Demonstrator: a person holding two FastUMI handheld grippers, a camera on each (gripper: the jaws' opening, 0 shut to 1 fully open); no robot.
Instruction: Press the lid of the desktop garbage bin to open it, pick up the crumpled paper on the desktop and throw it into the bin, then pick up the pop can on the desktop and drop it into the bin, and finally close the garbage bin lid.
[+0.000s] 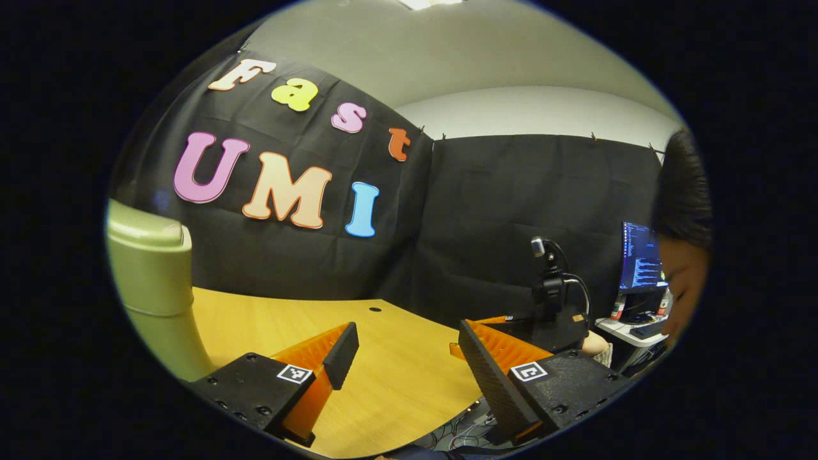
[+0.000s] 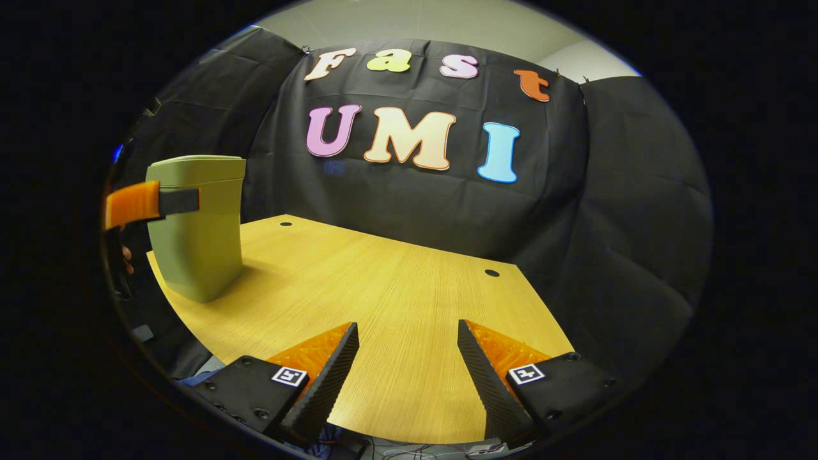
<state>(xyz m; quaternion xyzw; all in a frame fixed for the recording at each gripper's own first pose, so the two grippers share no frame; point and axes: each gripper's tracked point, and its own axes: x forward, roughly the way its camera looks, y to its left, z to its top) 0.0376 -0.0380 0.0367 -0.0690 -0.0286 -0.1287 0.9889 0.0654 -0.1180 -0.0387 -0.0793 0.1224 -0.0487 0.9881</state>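
Your left gripper [image 1: 409, 358] is released, its two fingers spread wide with nothing between them, hovering over the near part of the wooden table [image 1: 396, 377]. In the left gripper view the garbage bin [image 1: 153, 281] stands at the far left of that view, close beside the left finger, upright on the table with its lid [image 1: 144, 230] down. Off to the right in the same view you can see your other gripper [image 1: 511, 327], its fingers reaching in over the table's right edge, with a camera mount and cable [image 1: 553, 281] rising above it. Farther right a lit monitor [image 1: 639, 255] sits on a small side desk [image 1: 629, 332], and part of a person's head shows at the right edge.

Your right gripper [image 2: 409, 364] is also released, fingers well apart and holding nothing, poised above the near edge of the table [image 2: 409, 287]. In the right gripper view the bin [image 2: 198, 236] stands on the left end of the table, well apart from this gripper, and its lid [image 2: 195, 165] is closed flat on top. One finger of your left gripper [image 2: 153, 201] reaches in from the left edge of that view, crossing in front of the bin's upper body just under the lid; whether it touches the bin you cannot tell from here. Two round cable holes [image 2: 491, 273] show in the far part of the tabletop, one to the left behind the bin and one to the right.
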